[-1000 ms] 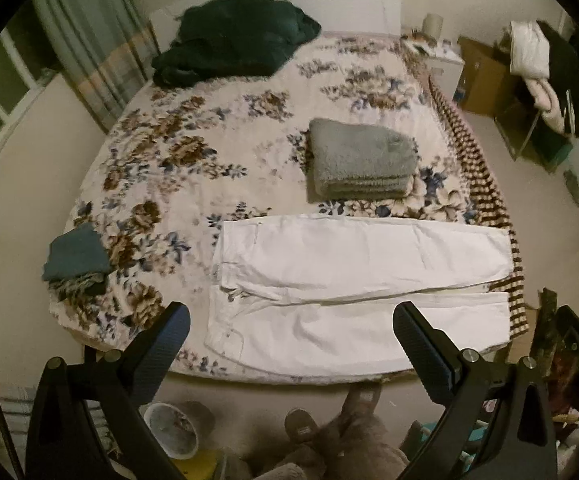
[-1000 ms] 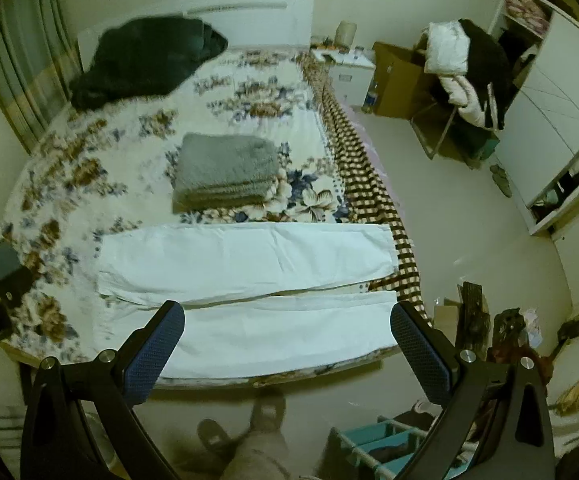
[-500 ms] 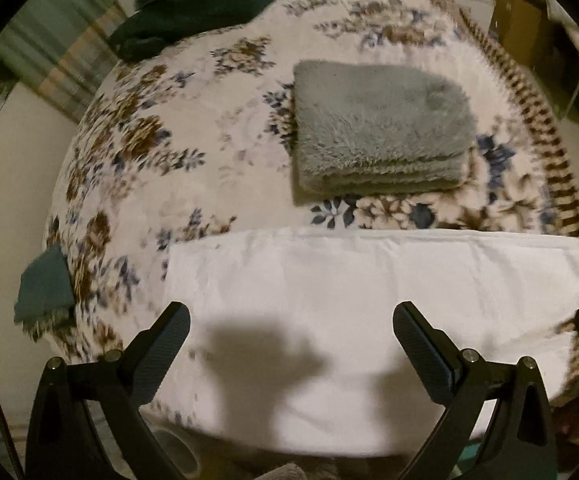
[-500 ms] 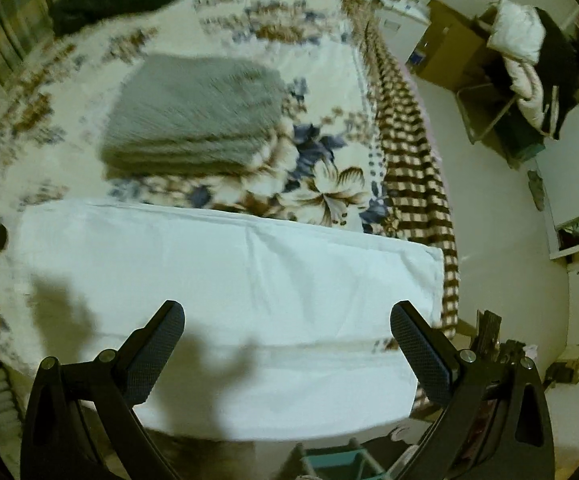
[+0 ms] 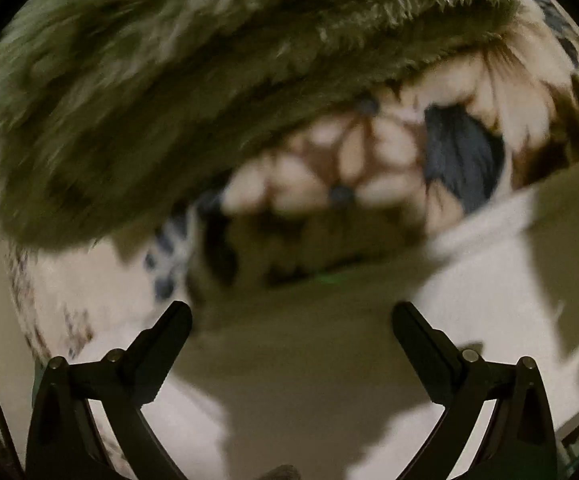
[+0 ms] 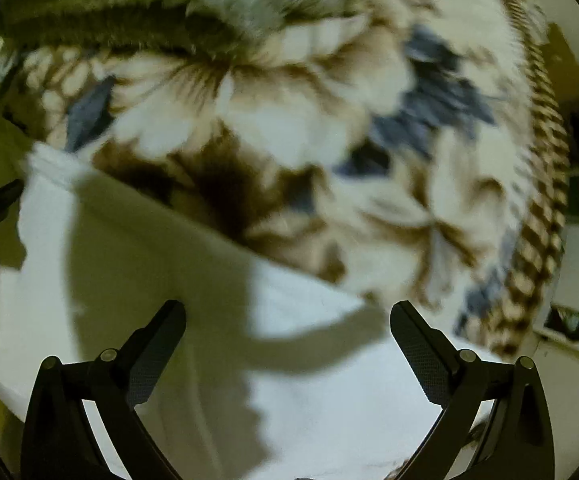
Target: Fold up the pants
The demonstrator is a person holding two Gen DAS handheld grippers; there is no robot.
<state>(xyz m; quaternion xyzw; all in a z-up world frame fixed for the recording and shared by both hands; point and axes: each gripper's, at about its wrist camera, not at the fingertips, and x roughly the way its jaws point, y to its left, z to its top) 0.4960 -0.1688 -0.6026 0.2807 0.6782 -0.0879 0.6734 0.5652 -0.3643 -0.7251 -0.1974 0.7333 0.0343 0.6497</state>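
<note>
Standing by the bed, I see both grippers hanging low over the far edge of the white pants (image 6: 161, 280), which lie flat on the floral bedspread (image 6: 273, 128). The left gripper (image 5: 291, 322) has its tongs spread wide with nothing between them, sitting over shadowed white fabric. The right gripper (image 6: 287, 320) is just as wide and empty, hovering near the corner where the pant leg ends. My guess is they're spaced along that one edge so each can pinch it and carry it over in a single fold. I can't tell whether either tip is touching the cloth yet, since both views are blurry. Just beyond the pants edge there's a strip of bedspread, and past that a fuzzy grey-green folded blanket (image 5: 177, 80), close enough that it could get nudged if the tongs overshoot. The brown checked trim (image 6: 537, 184) runs down the side of the bed on the right. As for containers, I don't see a basket, bin or drawer anywhere near the work, so the pants will presumably just get folded right there on the bedspread.
</note>
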